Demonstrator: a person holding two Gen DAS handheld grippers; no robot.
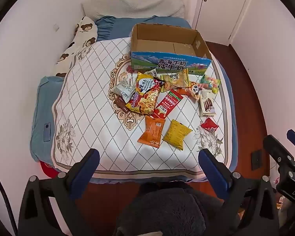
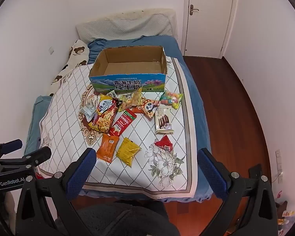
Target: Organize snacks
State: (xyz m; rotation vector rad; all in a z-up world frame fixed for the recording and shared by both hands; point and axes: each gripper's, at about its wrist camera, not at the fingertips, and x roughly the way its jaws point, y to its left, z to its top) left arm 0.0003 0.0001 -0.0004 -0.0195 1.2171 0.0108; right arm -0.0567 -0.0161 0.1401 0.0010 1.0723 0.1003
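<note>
Snacks lie in a loose heap just in front of the cardboard box [image 1: 171,45], on the quilted mat [image 1: 84,102]; an orange packet [image 1: 152,131] and a yellow packet [image 1: 177,134] sit nearest the left gripper [image 1: 148,158], whose jaws are spread wide and hold nothing. From the right wrist, the box [image 2: 127,66] is open-topped, a cookie pack [image 2: 163,121] lies well in front of its right corner, and the right gripper [image 2: 146,157] gapes wide, holding nothing.
</note>
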